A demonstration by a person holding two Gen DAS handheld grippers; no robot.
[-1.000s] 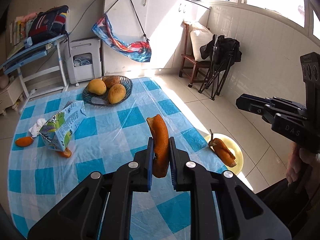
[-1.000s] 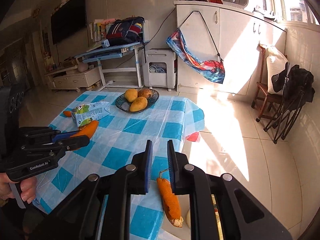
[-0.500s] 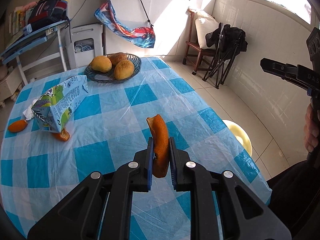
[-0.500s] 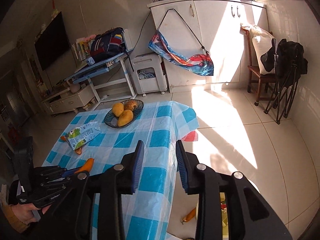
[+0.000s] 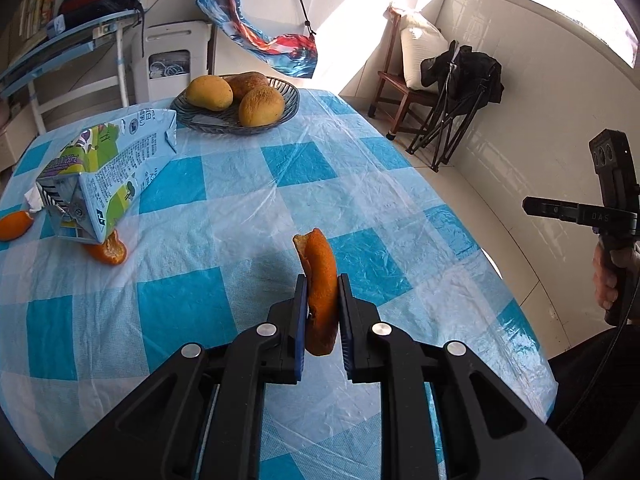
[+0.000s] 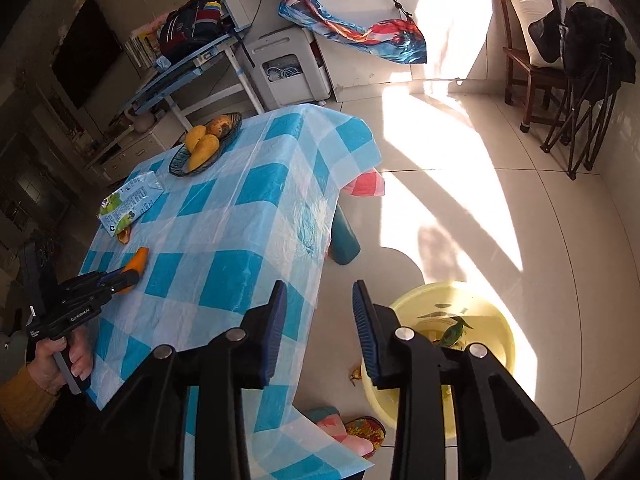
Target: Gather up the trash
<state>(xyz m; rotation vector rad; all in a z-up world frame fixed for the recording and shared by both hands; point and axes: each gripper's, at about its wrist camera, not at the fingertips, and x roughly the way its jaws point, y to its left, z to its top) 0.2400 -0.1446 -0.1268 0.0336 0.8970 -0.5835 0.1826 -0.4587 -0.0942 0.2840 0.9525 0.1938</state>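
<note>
— Above the table point(image 5: 224, 216), what has the left gripper point(image 5: 322, 312) got?

— An orange peel point(image 5: 320, 280), pinched upright between its blue-padded fingers and standing out above the checked blue-and-white cloth. From the right wrist view the same gripper point(image 6: 124, 278) sits at nine o'clock with the peel point(image 6: 138, 260) poking out of its tip, and white lettering on its body reads "GenRobot.AI".

— And the right gripper point(image 6: 320, 316)?

— Its fingers stand apart with nothing between them, over the floor just past the table's edge. In the left wrist view it shows at three o'clock point(image 5: 536, 205), side-on, with the letters "DAS" on it.

— Any other rubbish?

— A drink carton point(image 5: 104, 184) lies on its side at ten o'clock, printed in green and blue; its text is too small to read. One piece of peel point(image 5: 108, 250) is tucked under its near corner, another point(image 5: 14, 225) lies beyond it at the cloth's left edge beside a crumpled white tissue point(image 5: 32, 200).

— Where does the trash go?

— A yellow basin point(image 6: 500, 332) stands on the floor at four o'clock in the right wrist view, with scraps already inside. A banana peel tip point(image 6: 354, 376) shows by its near rim.

— Anything else on the table?

— A dark bowl point(image 5: 292, 100) of mangoes point(image 5: 210, 92) at twelve o'clock.
</note>
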